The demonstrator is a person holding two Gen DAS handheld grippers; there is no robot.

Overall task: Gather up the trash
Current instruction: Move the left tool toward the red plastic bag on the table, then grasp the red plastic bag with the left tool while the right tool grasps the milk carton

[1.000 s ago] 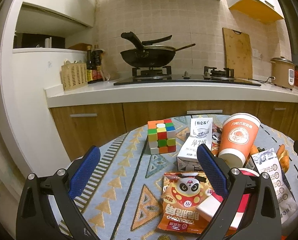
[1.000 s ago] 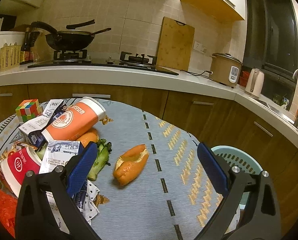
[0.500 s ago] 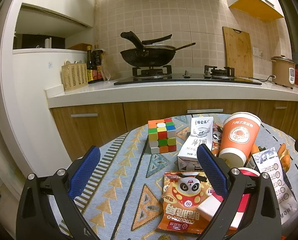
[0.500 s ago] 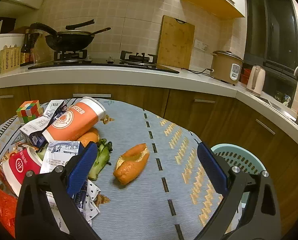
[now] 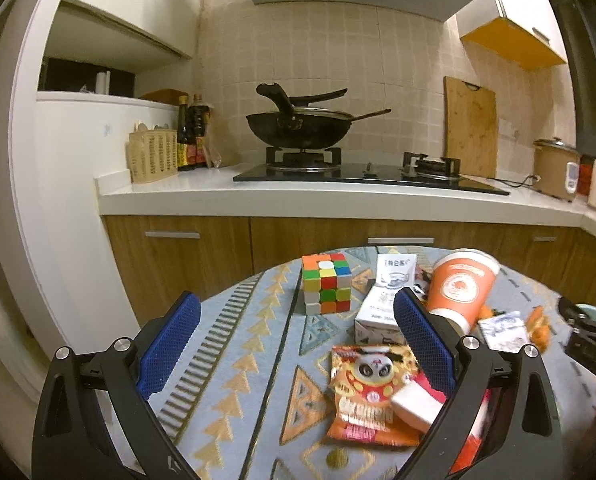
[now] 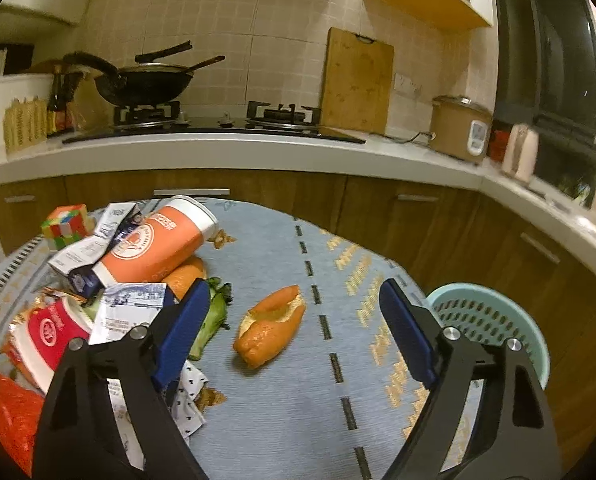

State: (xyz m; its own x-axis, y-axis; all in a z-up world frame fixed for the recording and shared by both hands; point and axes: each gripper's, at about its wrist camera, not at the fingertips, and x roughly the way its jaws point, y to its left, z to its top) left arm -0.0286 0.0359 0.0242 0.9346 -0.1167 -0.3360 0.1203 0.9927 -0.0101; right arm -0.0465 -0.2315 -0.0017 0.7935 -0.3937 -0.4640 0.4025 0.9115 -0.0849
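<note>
Blue-padded fingers of the left gripper (image 5: pixel 295 342) stand spread wide above the near left part of the table (image 5: pixel 233 360), holding nothing. Between and just past them lies a panda snack packet (image 5: pixel 372 390), flat on the patterned cloth, with a red and white cup (image 5: pixel 422 400) lying over its right side. Farther in, a white milk carton (image 5: pixel 380 308) leans beside a toppled orange paper cup (image 5: pixel 460 290), and a colour cube (image 5: pixel 326 288) stands near the table's far left edge. Only this view shows the snack packet's face clearly; the right gripper shows only as a dark shape at this frame's right border.

From the right wrist, the right gripper (image 6: pixel 293 336) is likewise spread apart and empty, held over the middle of the table. An orange peel (image 6: pixel 269 326) lies alone on the cloth just ahead between its fingers, with a green vegetable scrap (image 6: pixel 211 320) beside the left finger and a printed paper wrapper (image 6: pixel 127 310) behind it. The heap of cup and carton sits toward the far left. A pale green perforated basket (image 6: pixel 494 320) shows beyond the table's right edge, lower than the tabletop, seen only here. Behind, both views show the counter with a wok (image 6: pixel 145 84) on the stove.
</note>
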